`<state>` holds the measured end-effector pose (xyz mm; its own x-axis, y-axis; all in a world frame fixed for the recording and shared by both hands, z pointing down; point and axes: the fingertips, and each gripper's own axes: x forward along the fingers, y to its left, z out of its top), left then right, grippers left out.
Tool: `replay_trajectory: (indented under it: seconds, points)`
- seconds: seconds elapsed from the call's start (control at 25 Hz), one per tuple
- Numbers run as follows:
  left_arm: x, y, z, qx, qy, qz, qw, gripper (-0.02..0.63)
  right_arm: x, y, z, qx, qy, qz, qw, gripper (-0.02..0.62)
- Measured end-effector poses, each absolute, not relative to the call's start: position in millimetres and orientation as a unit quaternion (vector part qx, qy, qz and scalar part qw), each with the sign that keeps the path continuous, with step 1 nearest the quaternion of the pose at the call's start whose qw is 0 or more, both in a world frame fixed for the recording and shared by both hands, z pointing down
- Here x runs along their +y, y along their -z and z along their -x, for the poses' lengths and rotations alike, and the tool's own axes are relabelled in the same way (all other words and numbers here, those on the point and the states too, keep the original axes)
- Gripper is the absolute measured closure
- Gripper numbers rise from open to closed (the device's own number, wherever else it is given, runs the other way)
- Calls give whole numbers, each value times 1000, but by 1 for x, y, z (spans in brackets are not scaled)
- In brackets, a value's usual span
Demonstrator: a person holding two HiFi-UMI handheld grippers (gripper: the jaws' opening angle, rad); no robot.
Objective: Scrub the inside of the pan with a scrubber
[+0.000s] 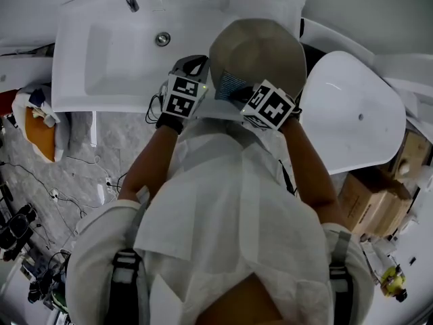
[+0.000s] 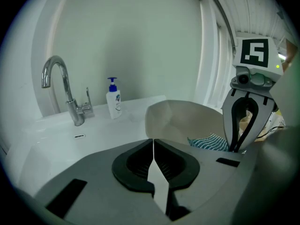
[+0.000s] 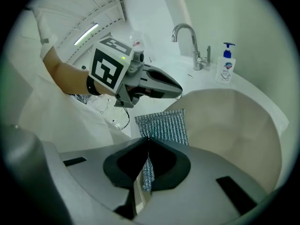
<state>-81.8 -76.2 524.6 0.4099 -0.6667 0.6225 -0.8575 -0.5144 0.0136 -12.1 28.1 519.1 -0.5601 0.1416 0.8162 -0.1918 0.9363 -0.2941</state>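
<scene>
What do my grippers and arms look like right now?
The left gripper and right gripper are grey, with black-lined jaws and a cube of black-and-white square markers. A thin black cable loops from the left one. The person wears a white short-sleeved top and grey shoulder straps.
</scene>
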Motion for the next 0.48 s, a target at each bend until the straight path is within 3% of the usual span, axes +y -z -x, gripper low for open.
replay_trajectory:
  seconds: [0.24, 0.48]
  points:
    - [-72, -522, 71, -464, -285, -822, 166, 584, 25, -513, 35, -873, -161, -18, 460, 581]
    - [-70, -519, 68, -467, -284, -822, 163, 584, 42, -514, 3, -853, -158, -7, 498, 580]
